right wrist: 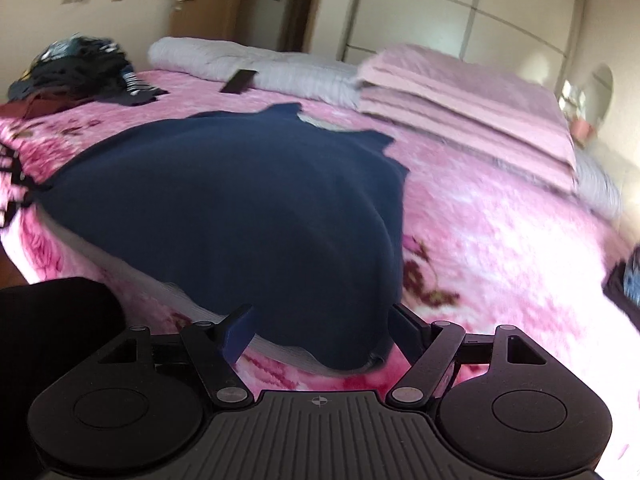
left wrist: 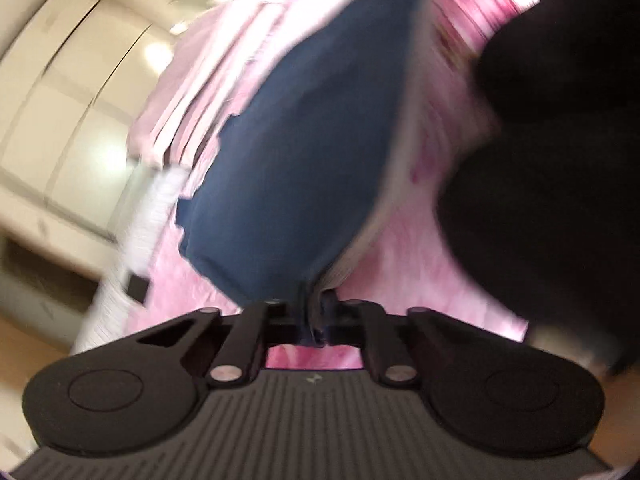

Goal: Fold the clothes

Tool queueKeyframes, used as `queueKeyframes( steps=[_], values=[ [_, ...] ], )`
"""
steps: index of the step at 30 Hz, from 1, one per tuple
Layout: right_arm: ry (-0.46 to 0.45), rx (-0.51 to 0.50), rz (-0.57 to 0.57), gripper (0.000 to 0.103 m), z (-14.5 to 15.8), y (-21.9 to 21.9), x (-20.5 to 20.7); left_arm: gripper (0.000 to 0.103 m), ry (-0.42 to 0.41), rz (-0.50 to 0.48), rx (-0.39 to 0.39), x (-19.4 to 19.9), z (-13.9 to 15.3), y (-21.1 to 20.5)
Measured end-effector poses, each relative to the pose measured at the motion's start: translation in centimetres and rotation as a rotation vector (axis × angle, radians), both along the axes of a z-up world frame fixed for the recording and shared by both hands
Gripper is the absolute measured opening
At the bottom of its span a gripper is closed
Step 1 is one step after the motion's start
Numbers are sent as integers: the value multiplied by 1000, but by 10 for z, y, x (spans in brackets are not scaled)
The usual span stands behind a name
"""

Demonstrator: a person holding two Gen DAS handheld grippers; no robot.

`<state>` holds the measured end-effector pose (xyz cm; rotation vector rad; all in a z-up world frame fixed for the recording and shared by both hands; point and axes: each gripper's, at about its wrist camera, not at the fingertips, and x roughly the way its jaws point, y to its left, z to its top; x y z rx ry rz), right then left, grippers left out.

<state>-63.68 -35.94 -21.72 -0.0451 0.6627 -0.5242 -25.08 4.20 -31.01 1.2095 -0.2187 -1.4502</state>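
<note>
A navy blue garment [right wrist: 248,208] lies spread on the pink floral blanket of the bed [right wrist: 500,240], its pale inner side showing along the near hem. My left gripper [left wrist: 316,320] is shut on a bunched edge of the same navy garment [left wrist: 304,152], which stretches away from it in a blurred, tilted view. My right gripper [right wrist: 320,332] is open, its fingers standing on either side of the garment's near hem; nothing is pinched between them.
A stack of folded pink blankets [right wrist: 472,96] and a white rolled quilt [right wrist: 224,60] lie at the far side. A pile of dark clothes [right wrist: 80,68] sits far left, a dark flat device [right wrist: 239,80] near it. A wardrobe [right wrist: 472,8] stands behind.
</note>
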Motion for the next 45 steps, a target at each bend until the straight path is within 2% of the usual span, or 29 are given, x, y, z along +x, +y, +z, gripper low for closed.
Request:
queueKeyframes(
  steps=[1, 5, 9, 12, 16, 18, 20, 24, 27, 28, 29, 30, 31, 35, 36, 42, 45],
  values=[
    [3, -22, 27, 76, 0, 6, 3, 1, 69, 25, -8, 5, 11, -1],
    [17, -121, 205, 76, -5, 43, 22, 1, 209, 86, -36, 18, 42, -6],
    [19, -203, 401, 76, -15, 85, 57, 1, 301, 108, -58, 25, 67, -20],
    [4, -237, 495, 76, -30, 109, 88, 1, 369, 127, -77, 32, 88, -25],
    [-26, -280, 454, 75, -47, 111, 114, 1, 407, 141, -87, 41, 104, -25],
    [-14, -336, 393, 63, -52, 102, 116, 1, 414, 144, -86, 42, 107, -23],
    [47, -406, 350, 52, -59, 90, 106, 1, 421, 149, -83, 43, 107, -20],
    [171, -534, 260, 50, -74, 63, 61, 1, 413, 158, -69, 42, 96, -20],
    [244, -610, 217, 50, -81, 44, 31, 1, 370, 163, -45, 38, 79, -20],
    [262, -625, 214, 43, -82, 40, 26, 2, 347, 164, -36, 35, 72, -21],
    [285, -628, 216, 18, -83, 37, 24, 2, 323, 164, -28, 33, 65, -21],
    [317, -624, 221, 6, -85, 33, 24, 2, 283, 161, -22, 29, 57, -21],
    [332, -616, 224, 1, -86, 30, 23, 5, 244, 159, -16, 24, 49, -21],
    [319, -580, 223, 1, -80, 25, 21, 17, 108, 158, -6, 11, 21, -18],
    [316, -577, 222, 1, -79, 25, 21, 26, 68, 148, -10, 9, 16, -18],
    [318, -580, 218, 1, -73, 36, 16, 28, -168, 73, -27, -8, -12, -18],
    [318, -582, 208, 1, -71, 44, 13, 27, -256, 26, -19, -12, -20, -25]
  ],
)
